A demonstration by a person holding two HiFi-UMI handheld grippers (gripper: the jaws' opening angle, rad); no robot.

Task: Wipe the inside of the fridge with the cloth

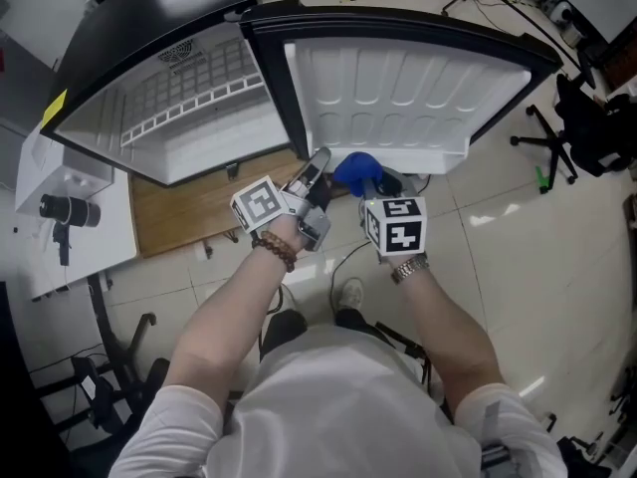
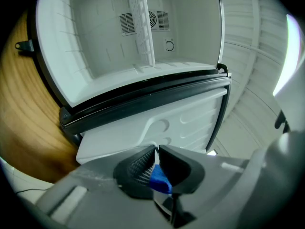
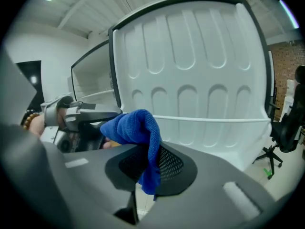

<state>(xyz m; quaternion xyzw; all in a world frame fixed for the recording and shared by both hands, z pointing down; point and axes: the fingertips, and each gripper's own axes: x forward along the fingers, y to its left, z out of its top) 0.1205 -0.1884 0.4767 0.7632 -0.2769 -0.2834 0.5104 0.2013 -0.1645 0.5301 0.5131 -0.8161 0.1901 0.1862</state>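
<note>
The small fridge [image 1: 214, 142] stands open, with a white inside and a wire shelf [image 1: 189, 93]. Its door [image 1: 398, 98] swings out to the right. My right gripper [image 3: 150, 156] is shut on the blue cloth [image 3: 133, 128], which bunches up over the jaws in front of the door's inner liner [image 3: 190, 80]. In the head view the cloth [image 1: 354, 170] hangs below the door's lower edge. My left gripper [image 2: 157, 149] is shut, its tips meeting just left of the cloth. A blue sliver [image 2: 160, 180] shows in the gap behind the tips; whether it is pinched is unclear.
The fridge rests on a wooden board [image 1: 189, 212]. A white table with a black camera [image 1: 65, 212] lies to the left. A black office chair [image 1: 557, 142] stands on the tiled floor at the right, with cables further back.
</note>
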